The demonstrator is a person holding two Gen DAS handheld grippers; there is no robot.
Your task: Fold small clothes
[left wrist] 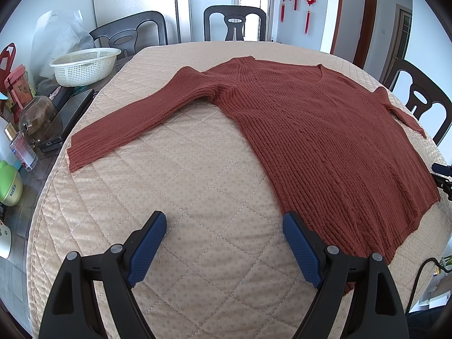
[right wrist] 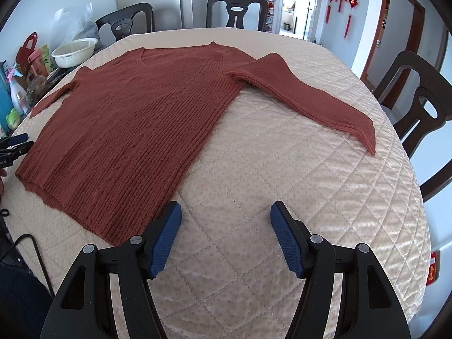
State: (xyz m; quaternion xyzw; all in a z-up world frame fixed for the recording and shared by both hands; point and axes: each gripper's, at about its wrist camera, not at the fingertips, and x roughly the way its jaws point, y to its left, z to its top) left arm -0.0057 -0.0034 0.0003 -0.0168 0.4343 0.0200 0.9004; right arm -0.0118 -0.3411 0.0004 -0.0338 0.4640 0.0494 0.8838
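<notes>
On desk: sweater flat on the quilt, face up, neckline at far side, hem at near edge, nothing folded yet.
Left tool: released, gaping wide, gripping nothing, parked over bare quilt at the hem's left corner; right pad overlapping the hem edge in view, touching or not, can't tell.
Right tool: also released and empty, over bare quilt just off the hem's right corner; left pad right at the knit edge.
Key relation: body runs straight away from both tools, long axis near to far; sleeves splay out sideways and back toward the near edge, one per side.
Left sleeve: ahead-left of left tool, cuff nearest desk's left edge, so left hand's job probably.
Right sleeve: ahead-right of right tool, same deal mirrored.
Likely next: each tool goes for its own sleeve or hem corner, just guessing.
Clutter: basket, bottles and jars along the left side off the quilt, well apart from the knit.
Chairs: around the far side, not in the way.
Obstacles: none on the quilt itself; cable at near edge worth watching.
</notes>
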